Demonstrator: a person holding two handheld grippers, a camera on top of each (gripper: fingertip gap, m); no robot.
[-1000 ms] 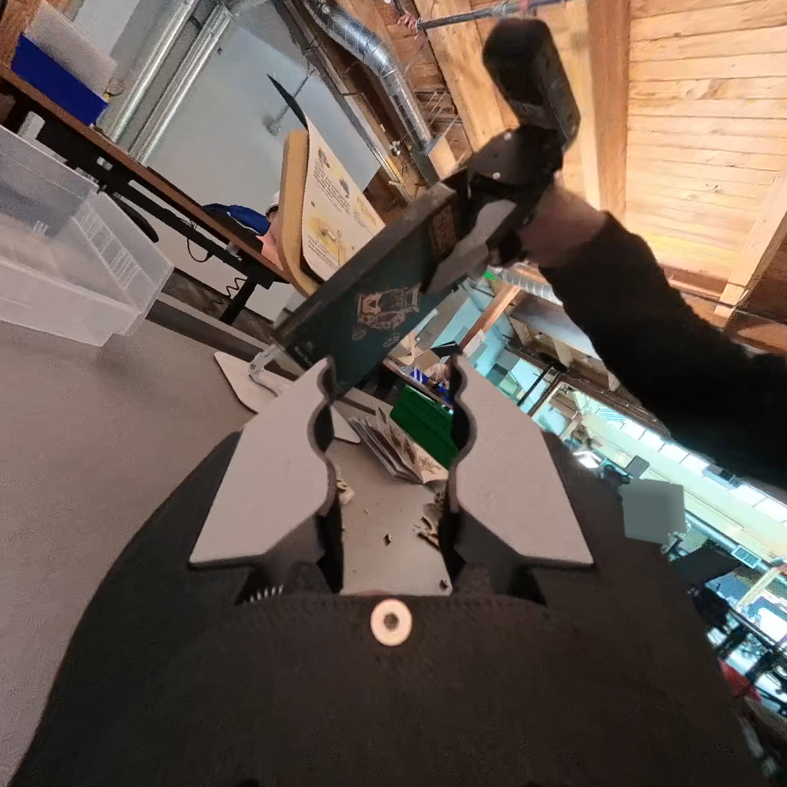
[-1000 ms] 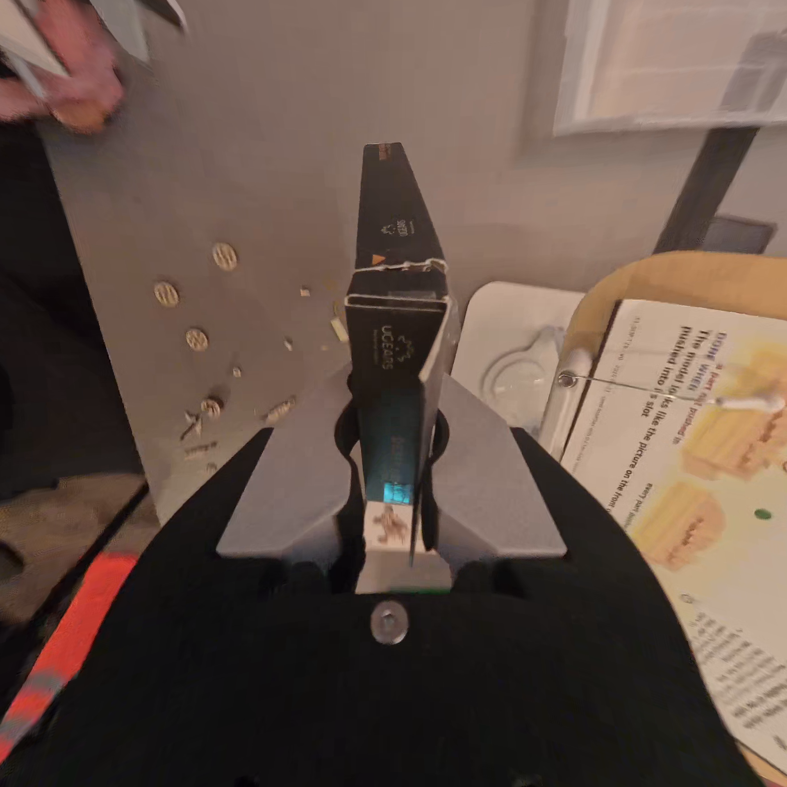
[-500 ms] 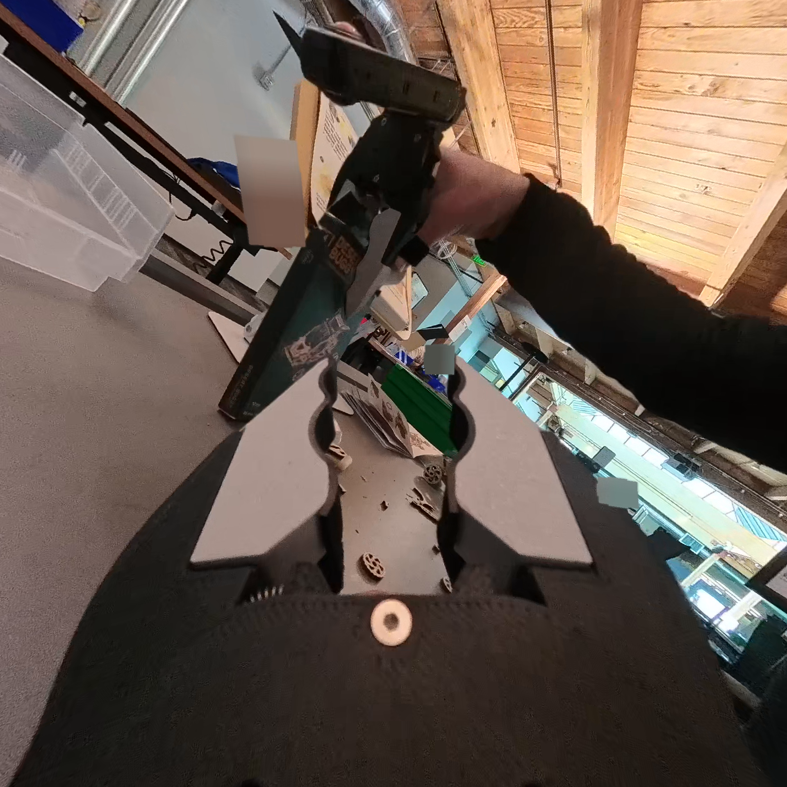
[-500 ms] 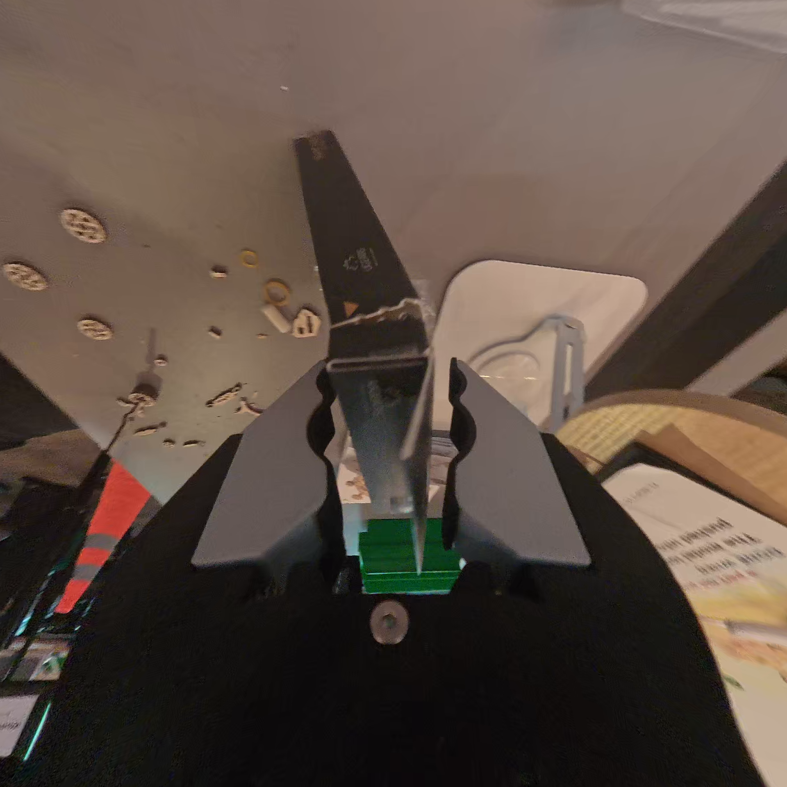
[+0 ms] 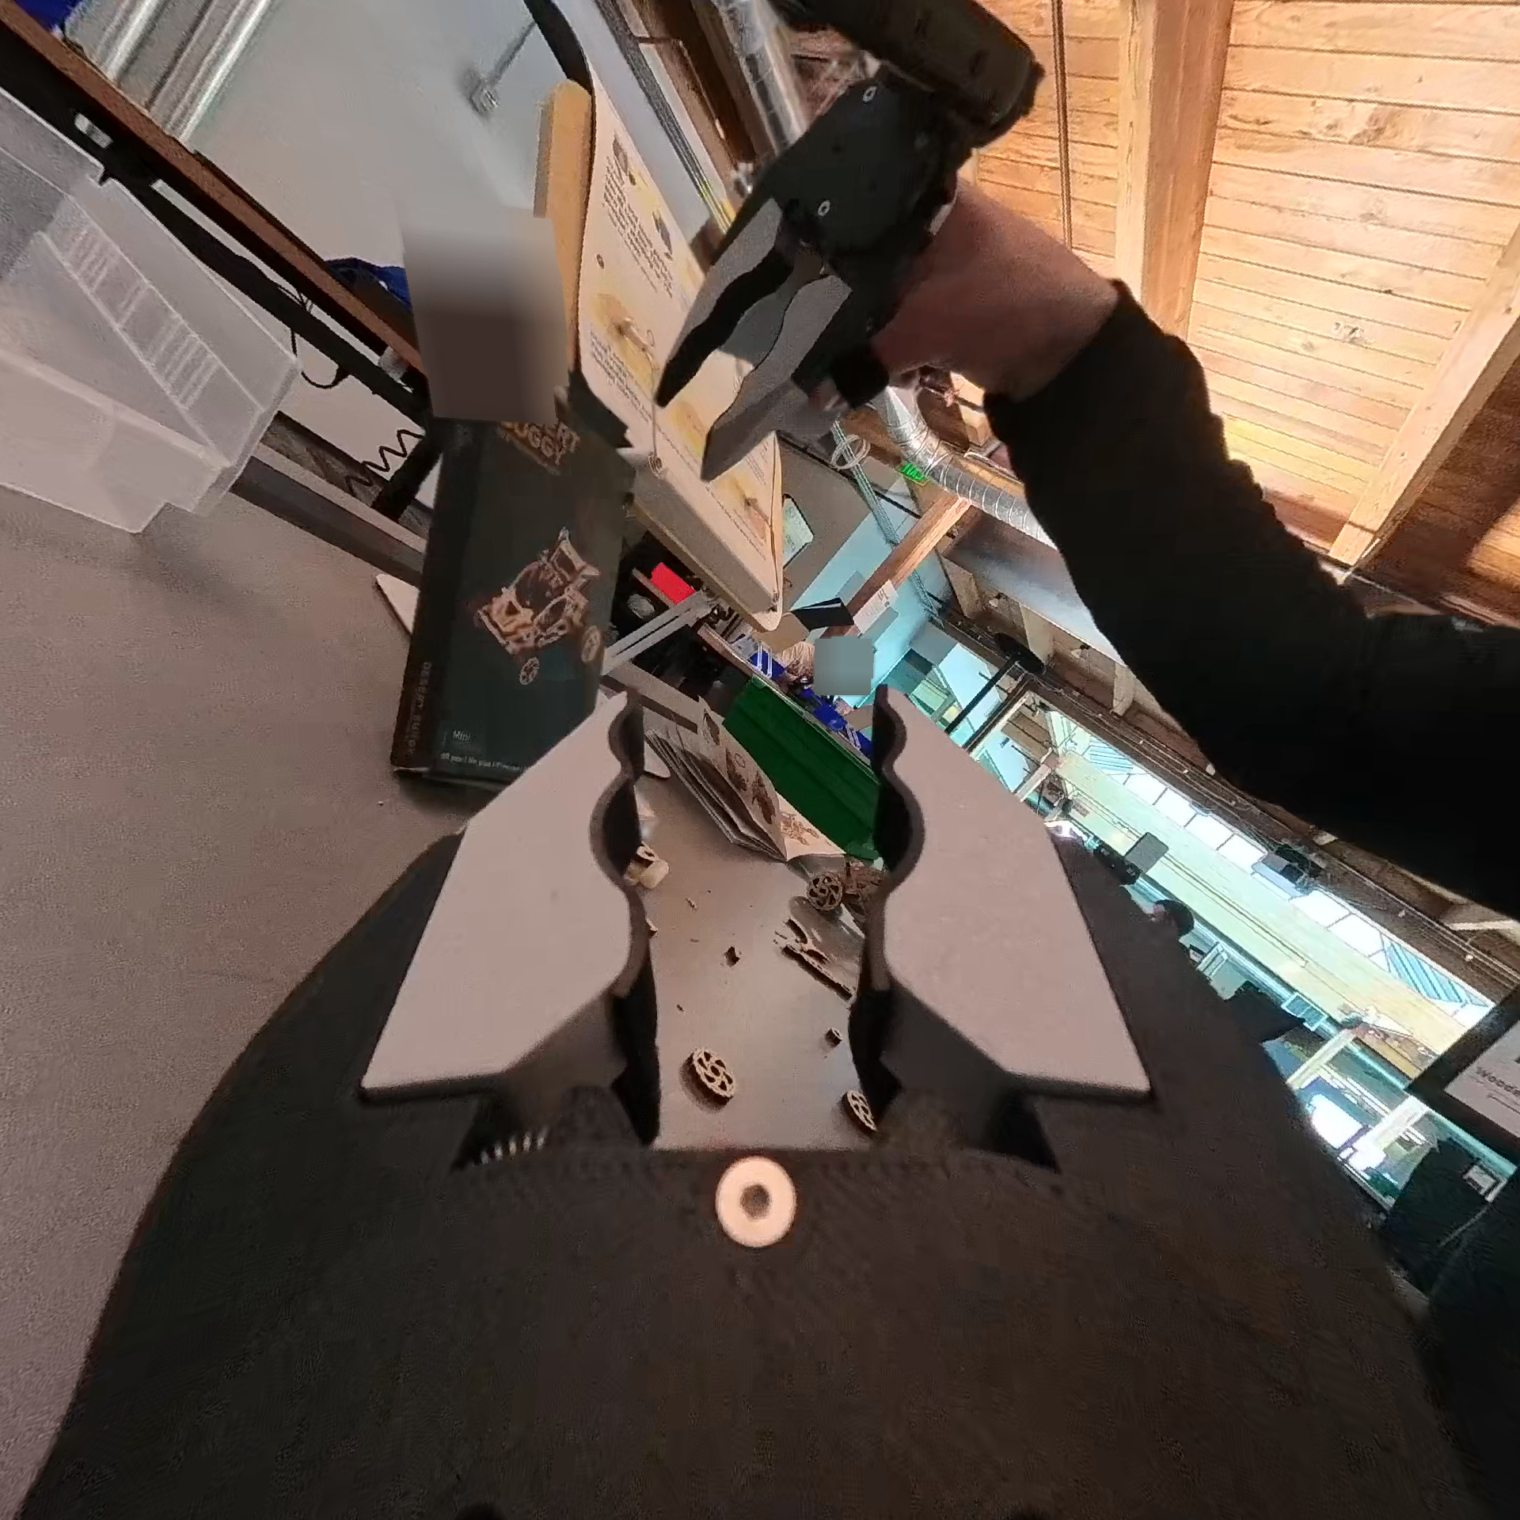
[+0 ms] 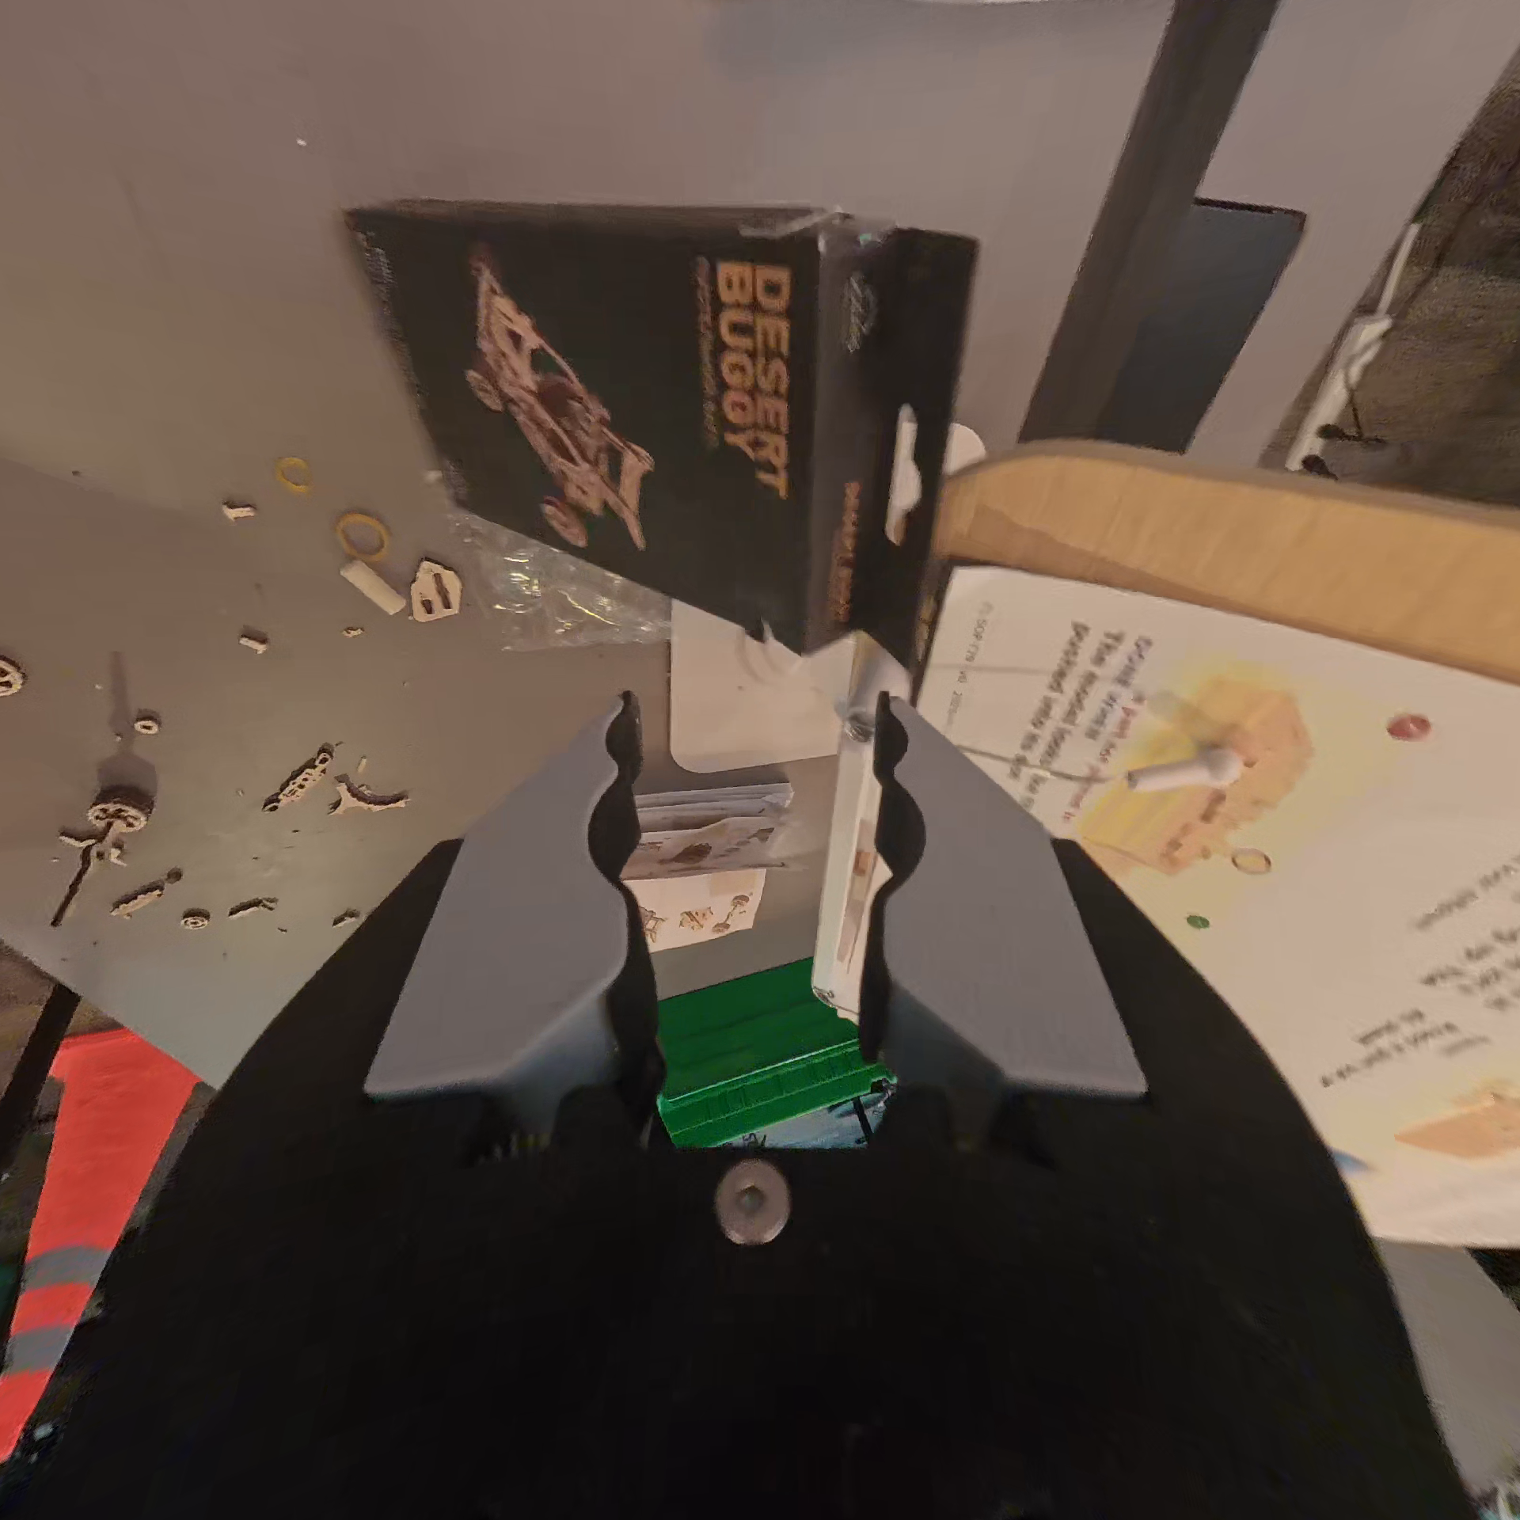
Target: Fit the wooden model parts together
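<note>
Small wooden model parts lie scattered on the grey table (image 6: 206,312): wheels (image 5: 711,1077), a gear (image 5: 825,891), and flat pieces (image 6: 300,777) at the left of the right wrist view. The dark kit box (image 5: 510,609) stands on end on the table beside the sheet stand; it also shows in the right wrist view (image 6: 658,411). My left gripper (image 5: 753,715) is open and empty, low over the parts. My right gripper (image 6: 753,715) is open and empty, raised above the box; the left wrist view shows it (image 5: 691,432) in a hand.
An instruction sheet (image 6: 1234,822) on a wooden board stands on a white base (image 6: 740,699). A folded booklet (image 5: 740,790) and a green block (image 5: 806,765) lie behind the parts. Clear plastic wrap (image 6: 567,584) and yellow rings (image 6: 362,535) lie near the box. A clear bin (image 5: 107,370) stands far left.
My right gripper has let go of the dark box, opened, and lifted away. The box went from tilted in the air to standing on the table. My left gripper stayed open.
</note>
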